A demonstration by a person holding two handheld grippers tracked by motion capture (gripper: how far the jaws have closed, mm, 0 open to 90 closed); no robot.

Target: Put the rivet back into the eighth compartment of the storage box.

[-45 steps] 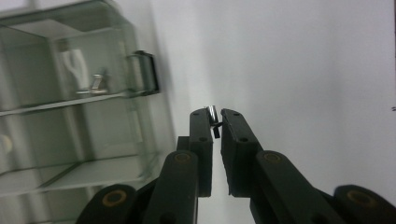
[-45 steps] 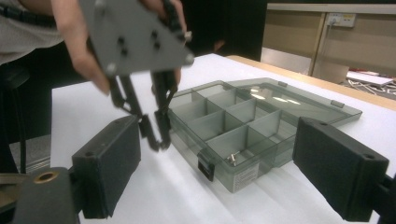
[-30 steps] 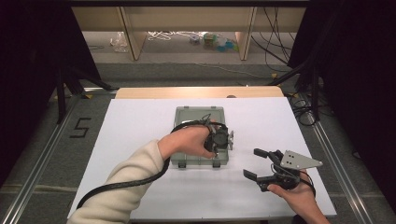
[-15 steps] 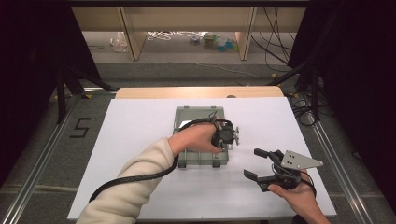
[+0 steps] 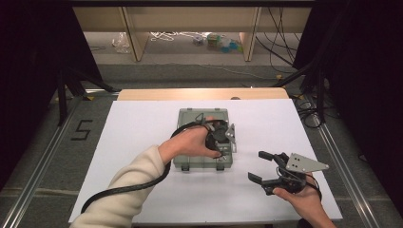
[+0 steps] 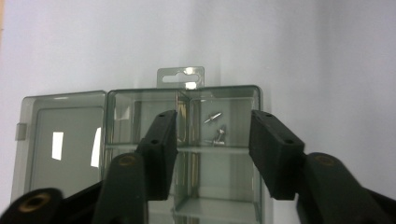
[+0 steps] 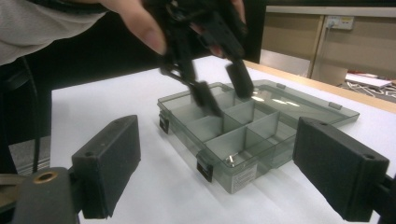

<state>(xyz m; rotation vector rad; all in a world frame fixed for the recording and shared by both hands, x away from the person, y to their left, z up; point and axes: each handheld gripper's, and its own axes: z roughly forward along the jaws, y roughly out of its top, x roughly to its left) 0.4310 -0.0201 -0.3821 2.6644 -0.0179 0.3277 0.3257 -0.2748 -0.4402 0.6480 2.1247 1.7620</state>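
Hovering over the open smoky-grey clear plastic compartment box [image 5: 203, 142] mid-table, the left gripper [image 6: 212, 144], jaws just parted and empty, has small metal screws [image 6: 215, 129] directly below; the open, empty right gripper [image 5: 267, 167] waits farther off, beside the box.

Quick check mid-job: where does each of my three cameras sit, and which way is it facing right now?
High view: above the near table edge, looking forward and down at the open compartment box; both forearms, left gripper and right gripper enter from below.
Left gripper view: on the left gripper, facing down into the box; its parted fingers frame the small screws.
Right gripper view: on the right gripper, level across the table; open fingers in front.
Shared: all three show the box.
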